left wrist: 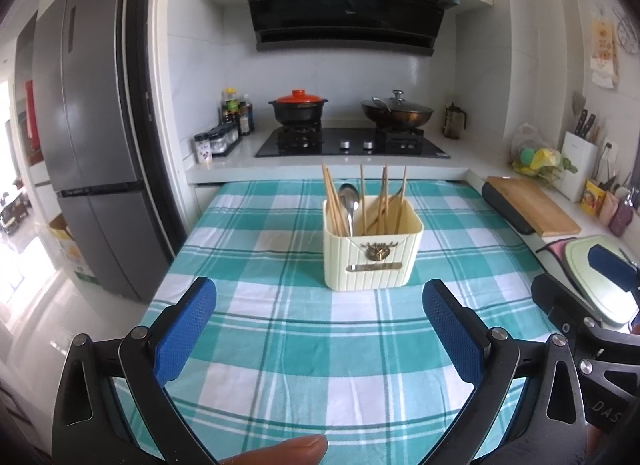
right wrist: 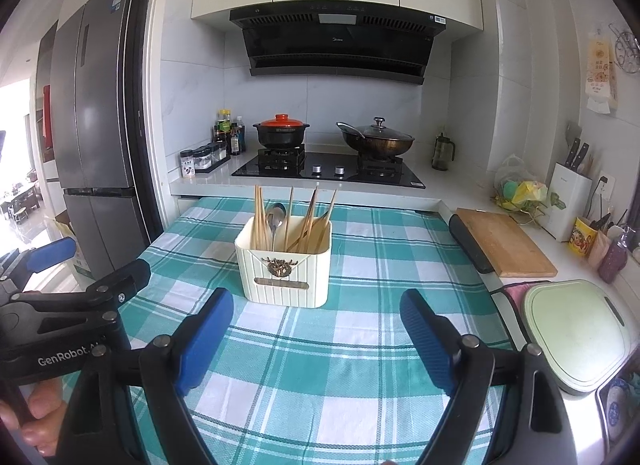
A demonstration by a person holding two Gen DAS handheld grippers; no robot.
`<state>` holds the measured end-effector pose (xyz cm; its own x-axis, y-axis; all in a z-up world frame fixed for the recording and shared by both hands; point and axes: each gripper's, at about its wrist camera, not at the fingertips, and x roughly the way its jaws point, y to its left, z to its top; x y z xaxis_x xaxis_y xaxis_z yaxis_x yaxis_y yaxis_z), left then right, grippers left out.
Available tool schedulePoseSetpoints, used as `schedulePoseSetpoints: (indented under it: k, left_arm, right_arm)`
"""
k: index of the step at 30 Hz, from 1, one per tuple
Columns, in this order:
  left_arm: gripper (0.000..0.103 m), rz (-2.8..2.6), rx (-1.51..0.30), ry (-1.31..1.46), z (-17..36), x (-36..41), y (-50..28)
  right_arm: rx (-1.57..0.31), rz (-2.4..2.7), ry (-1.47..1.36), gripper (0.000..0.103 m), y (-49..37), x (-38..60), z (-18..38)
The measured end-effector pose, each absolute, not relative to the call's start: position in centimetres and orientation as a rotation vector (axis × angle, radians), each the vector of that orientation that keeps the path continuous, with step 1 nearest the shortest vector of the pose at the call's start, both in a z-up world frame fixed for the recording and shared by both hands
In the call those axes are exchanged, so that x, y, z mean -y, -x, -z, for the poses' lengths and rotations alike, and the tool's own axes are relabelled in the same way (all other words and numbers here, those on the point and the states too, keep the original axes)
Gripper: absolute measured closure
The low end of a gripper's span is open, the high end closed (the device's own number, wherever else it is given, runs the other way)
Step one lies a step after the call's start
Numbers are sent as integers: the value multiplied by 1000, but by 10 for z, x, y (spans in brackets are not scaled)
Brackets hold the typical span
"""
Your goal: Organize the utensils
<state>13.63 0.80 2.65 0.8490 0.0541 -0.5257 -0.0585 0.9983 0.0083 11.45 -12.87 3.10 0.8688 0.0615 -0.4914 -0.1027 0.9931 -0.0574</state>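
One cream holder (left wrist: 373,255) stands mid-worktop on the checked cloth (left wrist: 280,345); inside it, one spoon (left wrist: 349,201) among several chopsticks (left wrist: 332,201); both grippers, left (left wrist: 320,329) and right (right wrist: 316,339), hover before the holder, jaws wide apart, empty.

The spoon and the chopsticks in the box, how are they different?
The spoon is shiny silver metal; the chopsticks are pale wood. There is one spoon but many chopsticks. The spoon has a round bowl on top; the chopsticks are thin straight sticks and poke up higher. Both stand in the cream box.
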Motion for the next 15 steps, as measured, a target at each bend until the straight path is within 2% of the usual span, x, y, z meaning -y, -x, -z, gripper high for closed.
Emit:
schedulePoseSetpoints:
  k: [15]
  left_arm:
    - [0, -47, -554, 5, -28, -6, -132]
  right_arm:
    - [-484, -51, 92, 16, -108, 131, -36]
